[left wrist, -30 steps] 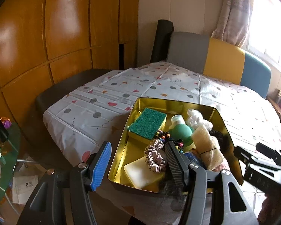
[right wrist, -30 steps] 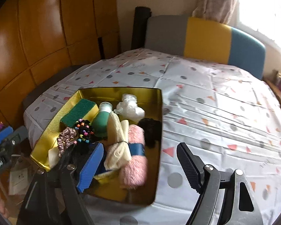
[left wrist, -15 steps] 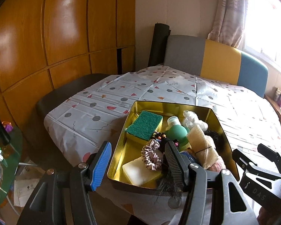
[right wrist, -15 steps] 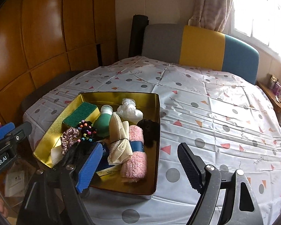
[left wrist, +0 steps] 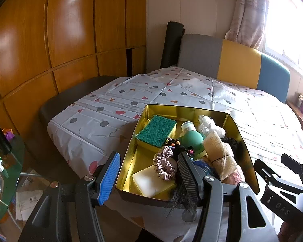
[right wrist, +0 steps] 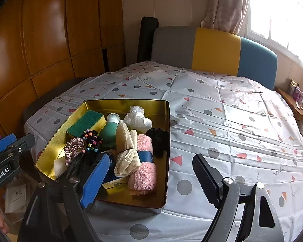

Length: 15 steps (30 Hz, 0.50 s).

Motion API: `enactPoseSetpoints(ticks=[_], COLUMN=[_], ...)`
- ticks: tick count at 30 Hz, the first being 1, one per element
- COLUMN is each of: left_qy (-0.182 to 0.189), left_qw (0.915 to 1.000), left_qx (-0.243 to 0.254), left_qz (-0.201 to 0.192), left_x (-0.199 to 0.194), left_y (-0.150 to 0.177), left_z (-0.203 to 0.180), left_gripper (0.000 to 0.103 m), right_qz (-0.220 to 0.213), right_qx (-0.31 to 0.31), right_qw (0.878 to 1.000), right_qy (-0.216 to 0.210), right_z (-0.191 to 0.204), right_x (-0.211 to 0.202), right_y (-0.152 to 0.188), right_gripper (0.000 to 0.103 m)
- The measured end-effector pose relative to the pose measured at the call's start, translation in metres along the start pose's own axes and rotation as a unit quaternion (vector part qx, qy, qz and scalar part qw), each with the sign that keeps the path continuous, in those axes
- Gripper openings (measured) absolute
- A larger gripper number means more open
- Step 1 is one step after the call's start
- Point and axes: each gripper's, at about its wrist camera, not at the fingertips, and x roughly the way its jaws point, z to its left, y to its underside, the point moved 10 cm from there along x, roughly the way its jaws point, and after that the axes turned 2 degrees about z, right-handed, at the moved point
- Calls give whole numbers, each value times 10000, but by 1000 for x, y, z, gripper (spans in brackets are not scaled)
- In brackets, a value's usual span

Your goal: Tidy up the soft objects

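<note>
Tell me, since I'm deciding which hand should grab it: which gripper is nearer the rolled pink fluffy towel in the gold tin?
Right. The right gripper has its blue finger just left of the rolled pink fluffy towel; the left gripper straddles the gold tin's left corner, farther away.

**Gold tin of soft items, near table edge**

Gold tin (right wrist: 167,121) lies flat just ahead of both tongs. Inside: green sponge (right wrist: 84,122) far-left, pink rolled towel (right wrist: 145,169) near-right, cream cloth bundle (right wrist: 127,151) beside it, pink scrunchie (left wrist: 164,163) near-left.
</note>
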Motion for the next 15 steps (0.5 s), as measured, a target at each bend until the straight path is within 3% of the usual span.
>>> enactPoseSetpoints(ticks=[15], left_qy=[-16], left_qw=[10000], left_qx=[0], left_qz=[56], left_x=[2], left_y=[3], left_z=[2], left_gripper=[60], right_qz=[5], right_qx=[11], right_qw=[10000], right_qy=[-5], right_z=[1], right_x=[0], right_y=[2], right_gripper=[86])
